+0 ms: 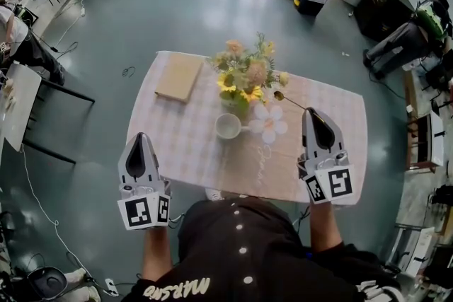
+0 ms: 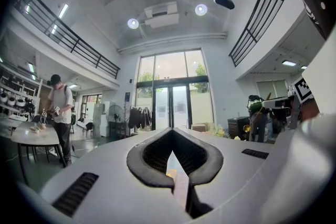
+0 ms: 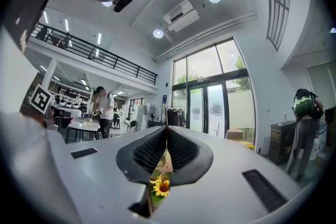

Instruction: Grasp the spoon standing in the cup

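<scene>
R gripper [image 1: 310, 112] jaws shut on spoon [image 1: 279, 95] handle. Spoon's axis runs fwd-left from the tips, bowl by flowers [image 1: 244, 74], clear of cup [image 1: 228, 126]. L gripper [image 1: 139, 136] shut, empty, farther off. Grasp looks done.

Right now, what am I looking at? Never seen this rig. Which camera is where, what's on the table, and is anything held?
There is no robot here: a person holds handheld tongs in each hand. The top-down picture comes from a camera on the person's head. The other two come from cameras riding on each tool, looking along its jaws.

On the table, which has a checked cloth, are a tan book, a vase of flowers, a white cup and a white flower-shaped mat beside the cup.

The left tongs are shut and empty. The right tongs are shut on the thin handle of a gold spoon. The spoon is out of the cup, and its bowl points toward the flowers.
</scene>
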Tool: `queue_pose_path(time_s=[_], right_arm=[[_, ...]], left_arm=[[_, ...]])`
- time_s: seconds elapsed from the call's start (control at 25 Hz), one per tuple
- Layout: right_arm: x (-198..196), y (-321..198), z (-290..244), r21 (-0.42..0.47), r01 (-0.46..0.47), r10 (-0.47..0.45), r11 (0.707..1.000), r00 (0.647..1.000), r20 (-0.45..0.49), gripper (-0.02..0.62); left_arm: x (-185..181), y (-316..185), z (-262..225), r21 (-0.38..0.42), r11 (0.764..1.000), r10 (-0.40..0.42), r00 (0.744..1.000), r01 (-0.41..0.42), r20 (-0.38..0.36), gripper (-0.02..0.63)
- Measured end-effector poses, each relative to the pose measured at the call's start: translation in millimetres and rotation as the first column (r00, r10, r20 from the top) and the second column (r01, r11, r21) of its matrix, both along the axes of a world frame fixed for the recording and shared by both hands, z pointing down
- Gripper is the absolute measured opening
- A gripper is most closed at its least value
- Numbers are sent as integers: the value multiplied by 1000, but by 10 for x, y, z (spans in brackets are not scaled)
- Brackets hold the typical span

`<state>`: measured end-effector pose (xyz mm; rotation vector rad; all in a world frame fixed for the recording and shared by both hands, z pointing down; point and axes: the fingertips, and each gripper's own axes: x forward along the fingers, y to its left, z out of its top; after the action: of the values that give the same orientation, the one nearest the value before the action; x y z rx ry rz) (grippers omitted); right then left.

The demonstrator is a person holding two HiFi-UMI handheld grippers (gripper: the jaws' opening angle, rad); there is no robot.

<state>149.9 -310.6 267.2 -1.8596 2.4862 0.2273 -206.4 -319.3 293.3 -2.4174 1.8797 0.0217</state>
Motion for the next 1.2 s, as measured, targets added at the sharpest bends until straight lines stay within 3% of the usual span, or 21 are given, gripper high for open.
queue_pose_path(time_s=[1.2], right_arm=[[-117, 42, -23, -1, 31, -31, 1000, 999, -12, 3]], left_arm=[[86, 75, -37, 7, 1000, 14, 1000, -14, 0, 15]])
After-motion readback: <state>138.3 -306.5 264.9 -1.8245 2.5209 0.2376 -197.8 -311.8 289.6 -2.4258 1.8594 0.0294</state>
